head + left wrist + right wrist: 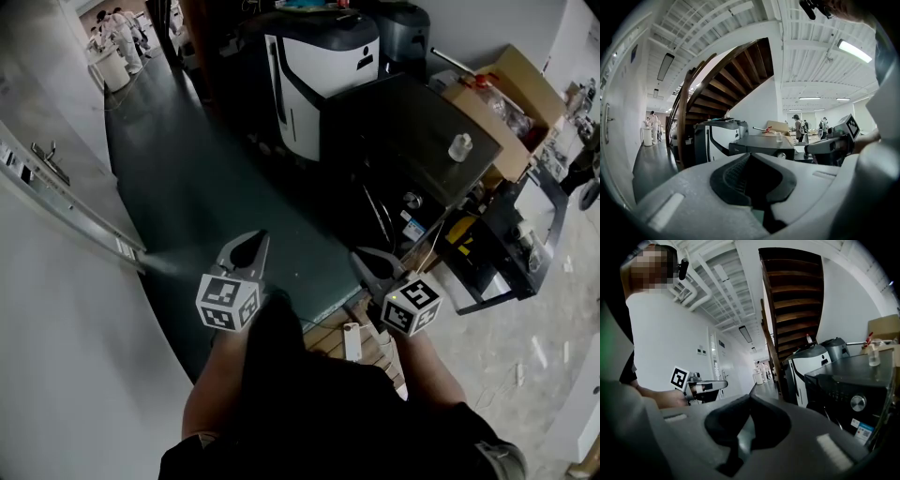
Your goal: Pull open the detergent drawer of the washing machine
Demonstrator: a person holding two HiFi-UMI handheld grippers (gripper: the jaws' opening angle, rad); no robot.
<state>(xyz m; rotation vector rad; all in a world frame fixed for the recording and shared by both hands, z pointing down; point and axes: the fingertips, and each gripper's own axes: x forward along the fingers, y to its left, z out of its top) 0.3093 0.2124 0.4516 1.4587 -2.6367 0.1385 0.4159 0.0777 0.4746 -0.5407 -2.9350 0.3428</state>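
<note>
The washing machine [405, 139] is a dark box to the right of a white-and-black appliance [323, 70]. Its front panel carries a round knob [412, 200], also visible in the right gripper view as the knob [857, 402]. I cannot make out the detergent drawer on the dark front. My left gripper [255, 238] and right gripper [360, 255] are held side by side in front of me, short of the machine, both shut with nothing between the jaws. The left gripper [750, 155] points toward the machine [764, 142]. The right gripper [750, 397] has the machine [853, 380] to its right.
A small clear bottle [459, 146] stands on the machine's top. An open cardboard box [511, 98] sits behind it. A low black trolley [511, 248] is at the right. A curved wooden staircase [722, 79] rises behind, and a white wall with a door handle [47, 159] runs along the left.
</note>
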